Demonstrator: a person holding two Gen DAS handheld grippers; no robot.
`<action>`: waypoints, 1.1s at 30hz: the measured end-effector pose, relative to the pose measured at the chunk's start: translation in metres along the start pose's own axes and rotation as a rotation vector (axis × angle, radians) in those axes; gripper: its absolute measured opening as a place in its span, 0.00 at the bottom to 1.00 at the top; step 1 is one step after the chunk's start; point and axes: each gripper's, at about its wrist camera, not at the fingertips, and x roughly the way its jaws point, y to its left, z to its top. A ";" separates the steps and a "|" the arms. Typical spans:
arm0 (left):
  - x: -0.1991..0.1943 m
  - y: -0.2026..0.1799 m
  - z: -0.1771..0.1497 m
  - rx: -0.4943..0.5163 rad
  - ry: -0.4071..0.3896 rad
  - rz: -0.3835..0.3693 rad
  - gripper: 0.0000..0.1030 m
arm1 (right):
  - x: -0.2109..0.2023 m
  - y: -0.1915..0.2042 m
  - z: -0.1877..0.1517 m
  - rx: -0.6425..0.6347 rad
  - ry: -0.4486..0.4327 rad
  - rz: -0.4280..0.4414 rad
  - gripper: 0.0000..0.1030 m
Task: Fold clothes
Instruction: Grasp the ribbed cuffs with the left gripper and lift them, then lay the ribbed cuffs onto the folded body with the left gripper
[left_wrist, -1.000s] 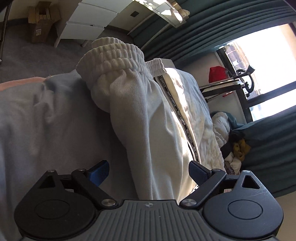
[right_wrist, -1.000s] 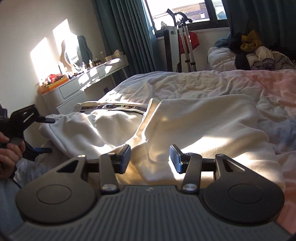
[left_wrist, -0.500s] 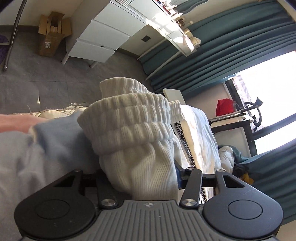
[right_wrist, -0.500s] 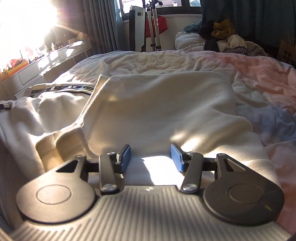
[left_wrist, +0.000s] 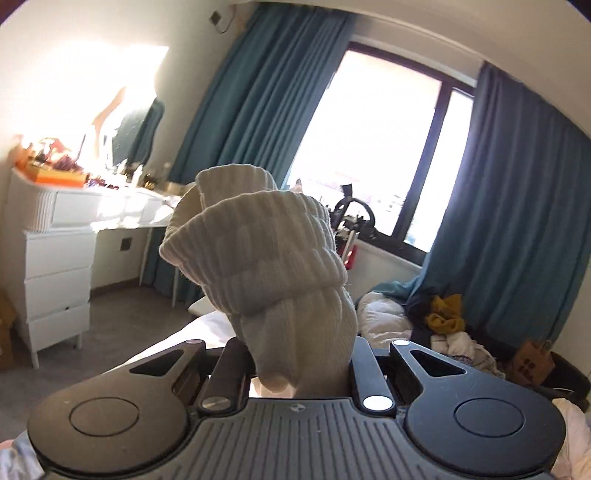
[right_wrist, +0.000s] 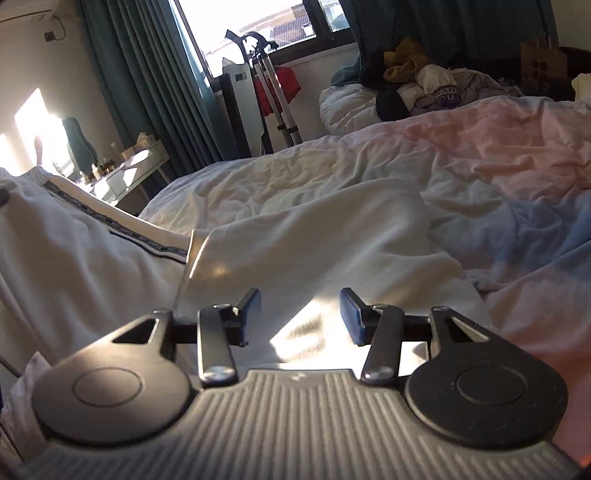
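Your left gripper (left_wrist: 299, 365) is clamped on the ribbed cuffs (left_wrist: 258, 251) of soft, limp white trousers (right_wrist: 110, 266) lifted off the bed (right_wrist: 498, 177), while your right gripper (right_wrist: 300, 314) hovers unclenched over them; grip the thick cuffs.

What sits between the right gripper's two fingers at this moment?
Only the white trousers, spread on the bed beneath the open right gripper; the right wrist view shows the fingers not gripping them.

Ribbed, matt white knit cloth cuff (left_wrist: 258, 254); matt black ridged plastic gripper body (right_wrist: 295, 417); crumpled soft cotton bedsheet (right_wrist: 295, 173).
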 end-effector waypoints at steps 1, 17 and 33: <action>-0.003 -0.022 0.002 0.024 -0.011 -0.019 0.14 | -0.009 -0.004 0.006 0.009 -0.027 -0.006 0.49; 0.047 -0.290 -0.178 0.663 0.234 -0.252 0.14 | -0.067 -0.108 0.051 0.302 -0.156 -0.057 0.50; 0.048 -0.235 -0.274 0.935 0.375 -0.419 0.55 | -0.036 -0.148 0.050 0.559 0.019 0.297 0.50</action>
